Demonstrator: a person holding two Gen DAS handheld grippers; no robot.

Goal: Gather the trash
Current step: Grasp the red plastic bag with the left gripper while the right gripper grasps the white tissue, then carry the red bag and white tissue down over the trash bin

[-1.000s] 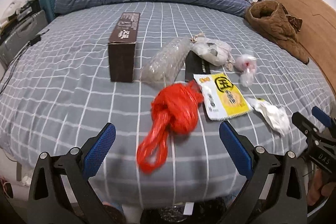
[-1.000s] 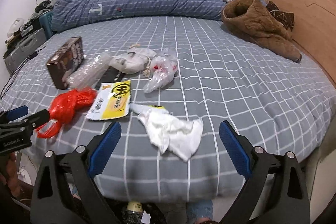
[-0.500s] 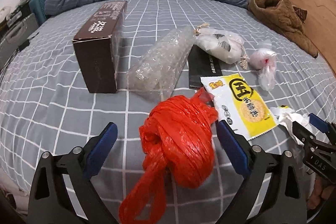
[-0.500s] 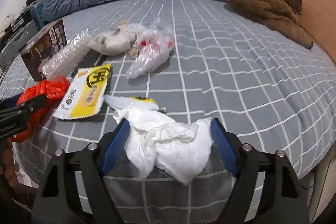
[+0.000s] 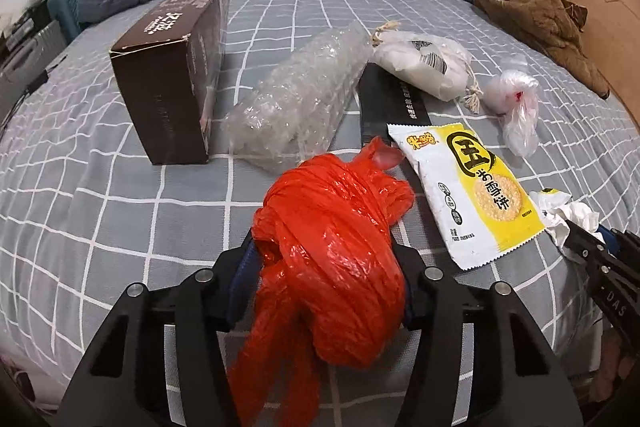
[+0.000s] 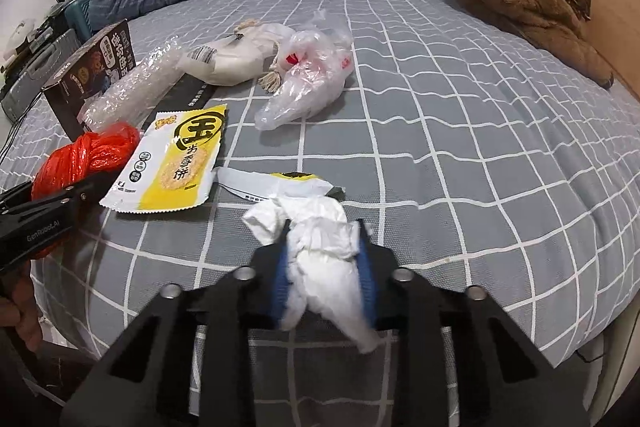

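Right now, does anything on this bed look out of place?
Yes: litter is strewn over the made bed, including a yellow snack wrapper, bubble wrap, a brown box and a clear plastic bag.

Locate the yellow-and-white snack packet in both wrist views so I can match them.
Left wrist view: the flat yellow-and-white snack packet lies right of centre on the grey checked bedsheet, just right of the knotted red plastic bag.
Right wrist view: the same packet lies left of centre, with the red bag at its left.
Shared landmark: the brown fleece garment at upper right by the headboard.
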